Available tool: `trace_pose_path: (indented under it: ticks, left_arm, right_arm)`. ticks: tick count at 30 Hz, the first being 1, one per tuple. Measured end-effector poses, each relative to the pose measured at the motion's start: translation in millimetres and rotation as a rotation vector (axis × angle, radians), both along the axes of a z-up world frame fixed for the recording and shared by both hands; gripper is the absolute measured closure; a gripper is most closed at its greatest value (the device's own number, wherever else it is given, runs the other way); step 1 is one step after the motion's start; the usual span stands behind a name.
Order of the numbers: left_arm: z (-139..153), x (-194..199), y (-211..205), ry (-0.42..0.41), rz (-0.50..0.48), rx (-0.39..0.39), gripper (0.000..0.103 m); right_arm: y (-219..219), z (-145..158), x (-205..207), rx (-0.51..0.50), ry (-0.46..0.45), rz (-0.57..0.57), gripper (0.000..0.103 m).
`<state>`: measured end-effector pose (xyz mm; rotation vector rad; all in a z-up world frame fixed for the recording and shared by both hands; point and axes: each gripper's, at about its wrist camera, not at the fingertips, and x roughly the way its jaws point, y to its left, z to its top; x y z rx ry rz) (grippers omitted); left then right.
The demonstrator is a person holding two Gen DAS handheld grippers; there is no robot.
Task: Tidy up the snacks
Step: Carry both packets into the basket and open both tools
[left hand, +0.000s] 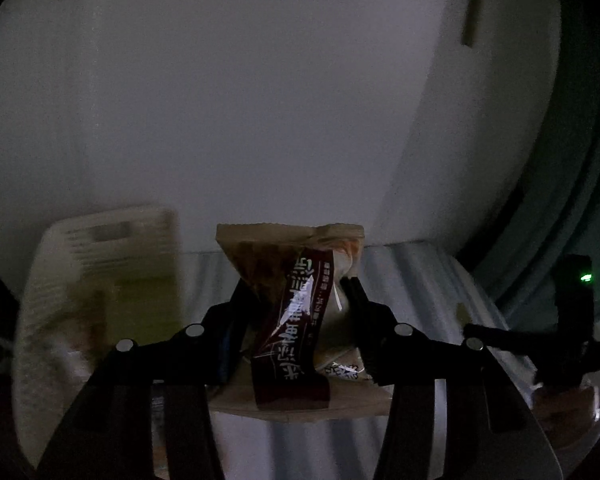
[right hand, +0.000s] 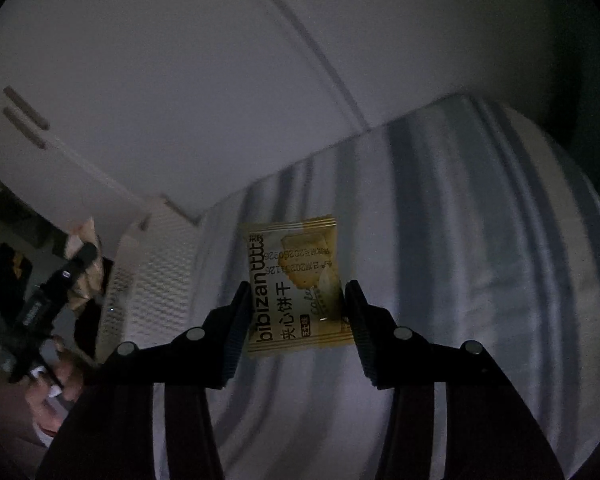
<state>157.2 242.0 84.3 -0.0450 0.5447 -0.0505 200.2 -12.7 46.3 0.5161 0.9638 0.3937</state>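
The landmark here is the cream-coloured perforated plastic basket, standing on the blue-and-white striped cloth in front of white cabinet doors. The right gripper has its jaws set about as wide as the flat yellow foil biscuit packet, one black finger on each side edge; the packet looks pinched lightly between them, though whether it is lifted or lying on the cloth cannot be told. Its long axis runs straight ahead along the fingers, its printed lettering running the same way, and the basket lies to the left of it, close by. The left gripper is closed on a crumpled brown-and-maroon snack wrapper, squeezed narrow at the waist, long axis also pointing forward and slightly up; from this camera the basket sits left of the jaws. In the right view this gripper is beside the basket, so probably delivers first.
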Motion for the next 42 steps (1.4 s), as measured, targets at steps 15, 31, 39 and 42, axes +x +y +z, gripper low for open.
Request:
trace_pose_path:
  ticks: [15,31,39,42]
  left_arm:
    - [-6,-55,143,-0.086,0.384,-0.096,0.003]
    - [20,-91,173,-0.200,0.462,-0.104,0.003]
    - [18,-90,174,-0.194,0.460,-0.113,0.003]
    - [19,-90,172,-0.200,0.464,-0.099,0.003]
  right_arm:
    - [130,42,-5,0.080,-0.068,0.212,0.055]
    - [264,54,-6,-0.049,-0.133,0.379,0.053]
    - [288,45,-14,-0.113,-0.137,0.406,0.038]
    - [281,45,-16,-0.123,-0.143,0.381,0.038]
